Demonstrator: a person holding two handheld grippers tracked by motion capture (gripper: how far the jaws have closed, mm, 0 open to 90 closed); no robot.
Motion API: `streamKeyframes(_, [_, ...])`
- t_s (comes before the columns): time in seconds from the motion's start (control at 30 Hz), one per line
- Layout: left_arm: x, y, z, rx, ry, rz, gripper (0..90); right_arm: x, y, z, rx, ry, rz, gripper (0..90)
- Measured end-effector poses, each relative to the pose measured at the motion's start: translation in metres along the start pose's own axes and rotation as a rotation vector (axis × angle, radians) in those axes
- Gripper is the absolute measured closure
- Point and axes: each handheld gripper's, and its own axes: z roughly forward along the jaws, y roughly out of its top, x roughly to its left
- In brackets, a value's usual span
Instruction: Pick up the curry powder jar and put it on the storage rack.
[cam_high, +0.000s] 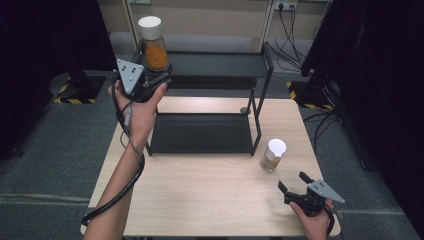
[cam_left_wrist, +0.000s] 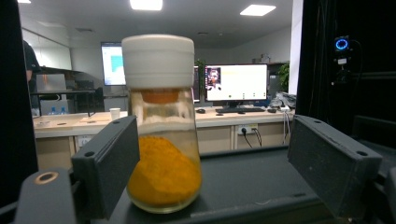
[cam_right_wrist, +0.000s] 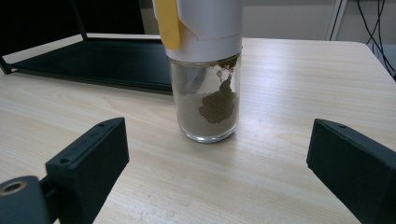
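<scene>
A glass jar of orange powder (cam_high: 152, 46) with a white cap stands on the left end of the top shelf (cam_high: 220, 65) of a black two-tier rack. My left gripper (cam_high: 161, 76) is raised to that shelf, just in front of the jar. In the left gripper view the orange-powder jar (cam_left_wrist: 161, 163) sits close by the left jaw, and the right jaw stands far off it, so my left gripper (cam_left_wrist: 224, 158) is open. A second jar with brown powder (cam_high: 273, 155) stands on the table. My right gripper (cam_high: 292, 180) rests open near the table's front right, the brown-powder jar (cam_right_wrist: 205, 93) a little ahead of its jaws.
The rack's lower shelf (cam_high: 200, 132) lies bare on the wooden table (cam_high: 215, 195). Rack legs (cam_high: 258, 125) rise at the right side. Dark curtains and cables flank the table. Desks and monitors (cam_left_wrist: 236, 81) stand far behind.
</scene>
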Motion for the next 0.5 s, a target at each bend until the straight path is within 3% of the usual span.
streamKeyframes(0.5, [-0.005,-0.029,-0.020,0.019,-0.039,-0.014,15.9,0.000,-0.001,0.000,-0.003,-0.001,-0.002,6.0])
